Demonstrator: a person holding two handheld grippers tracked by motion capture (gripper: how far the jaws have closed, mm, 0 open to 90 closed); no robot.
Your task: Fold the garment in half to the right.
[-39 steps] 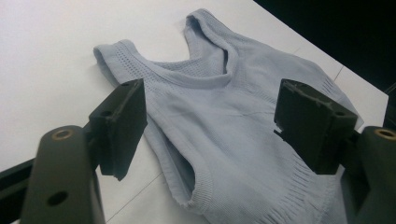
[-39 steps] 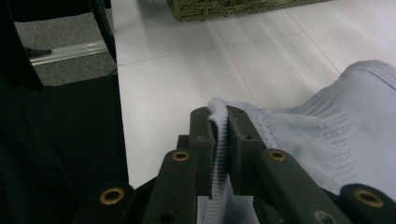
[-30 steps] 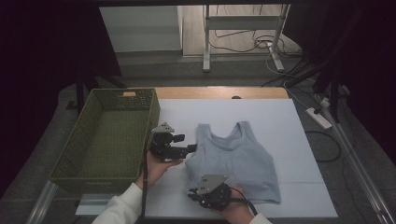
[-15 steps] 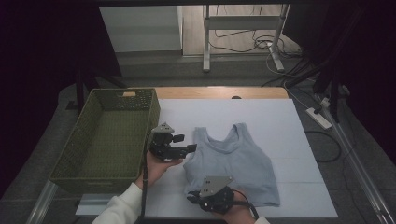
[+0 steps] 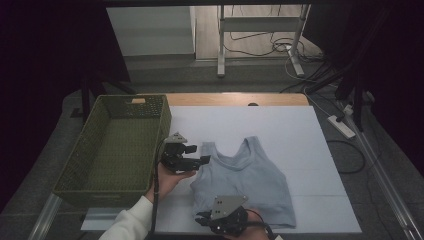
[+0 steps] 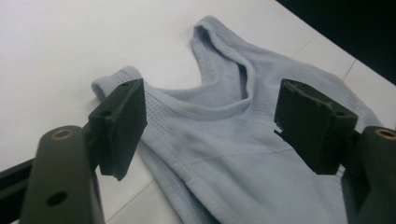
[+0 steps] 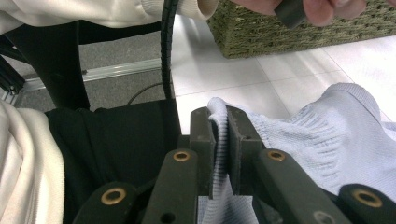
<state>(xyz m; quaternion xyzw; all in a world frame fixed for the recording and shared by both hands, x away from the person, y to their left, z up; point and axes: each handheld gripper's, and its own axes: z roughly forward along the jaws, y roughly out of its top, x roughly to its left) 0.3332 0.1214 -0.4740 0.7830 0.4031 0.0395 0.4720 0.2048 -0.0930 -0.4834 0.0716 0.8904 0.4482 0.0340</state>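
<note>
My right tongs [image 7: 223,140] pinch the top's [image 5: 245,185] hem, my left tongs [image 6: 210,126] gape by its strap, nothing folded yet.

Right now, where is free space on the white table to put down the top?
Bare table lies beyond the grey top toward the far edge, and along its right side. It is crowded between the basket and the top, where the left gripper hovers.
</note>
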